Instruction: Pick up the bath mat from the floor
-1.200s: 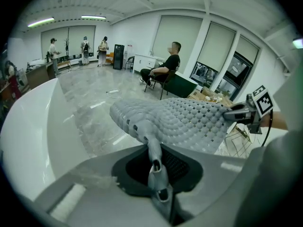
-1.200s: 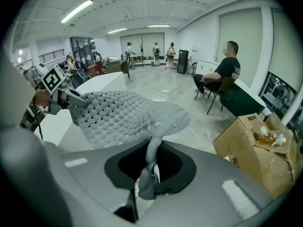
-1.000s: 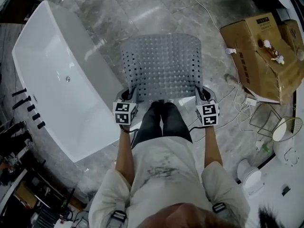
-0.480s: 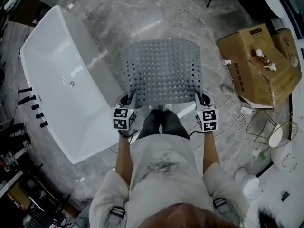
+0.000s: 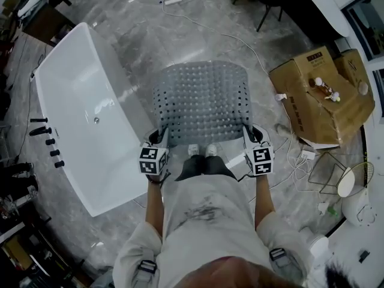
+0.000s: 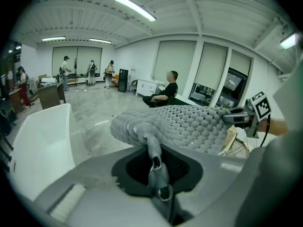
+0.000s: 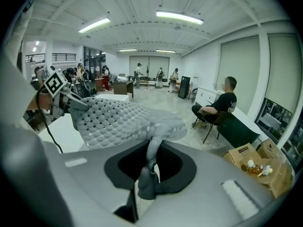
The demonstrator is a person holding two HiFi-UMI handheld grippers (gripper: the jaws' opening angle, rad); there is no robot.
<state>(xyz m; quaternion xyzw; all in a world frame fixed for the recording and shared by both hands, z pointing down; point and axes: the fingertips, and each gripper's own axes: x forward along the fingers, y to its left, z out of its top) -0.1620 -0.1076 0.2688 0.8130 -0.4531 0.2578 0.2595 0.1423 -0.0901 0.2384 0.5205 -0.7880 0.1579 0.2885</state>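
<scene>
The gray bath mat [image 5: 201,101] is full of small holes and bumps. It is up in the air in front of the person, and it is spread out wide over the shiny gray floor [image 5: 180,29].

The left claw [image 5: 159,138] is pinched tight on the near left corner of the mat. In the left gripper view, the mat's edge is squeezed thin between its jaws. The right claw [image 5: 251,135] is pinched tight on the near right corner in the same way.

The person's white shoes [image 5: 200,150] peek out just under the near edge of the mat. A long white bathtub [image 5: 84,119] sits on the floor just left of the mat. A brown cardboard box [image 5: 318,95] sits well off to the right.
</scene>
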